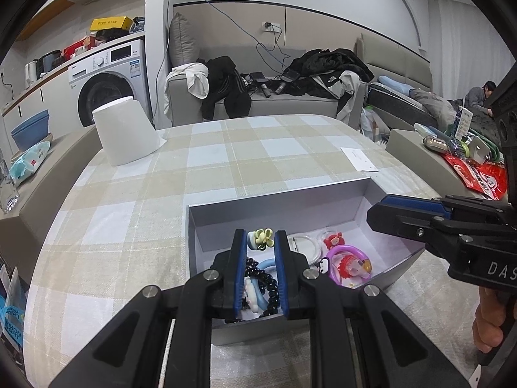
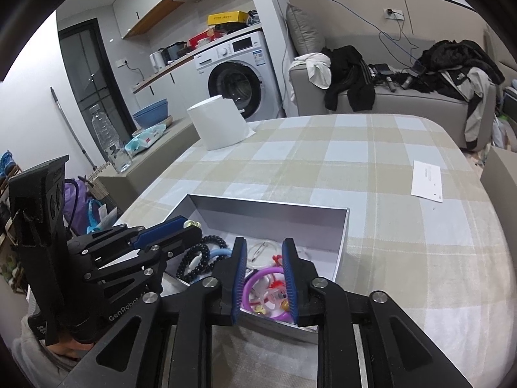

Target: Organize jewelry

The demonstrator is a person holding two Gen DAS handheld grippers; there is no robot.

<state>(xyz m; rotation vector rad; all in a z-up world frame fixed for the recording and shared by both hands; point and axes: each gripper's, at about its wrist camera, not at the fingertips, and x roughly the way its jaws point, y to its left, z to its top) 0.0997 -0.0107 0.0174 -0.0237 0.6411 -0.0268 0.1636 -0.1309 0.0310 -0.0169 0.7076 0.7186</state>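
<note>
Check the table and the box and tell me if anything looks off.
The white paper roll at the table's far left corner looks tilted, though the fisheye lens may exaggerate that. The jewelry lies jumbled in the gray box. A loose paper slip lies apart on the checked tablecloth.

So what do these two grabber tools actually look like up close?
Both are matte black plastic with silver screw heads at the joints. Each left gripper and right gripper finger carries a ribbed blue pad. White lettering marks the bodies: "GenRobot" on the left one, "DAS" on the right. A bare hand grips the right handle.
</note>
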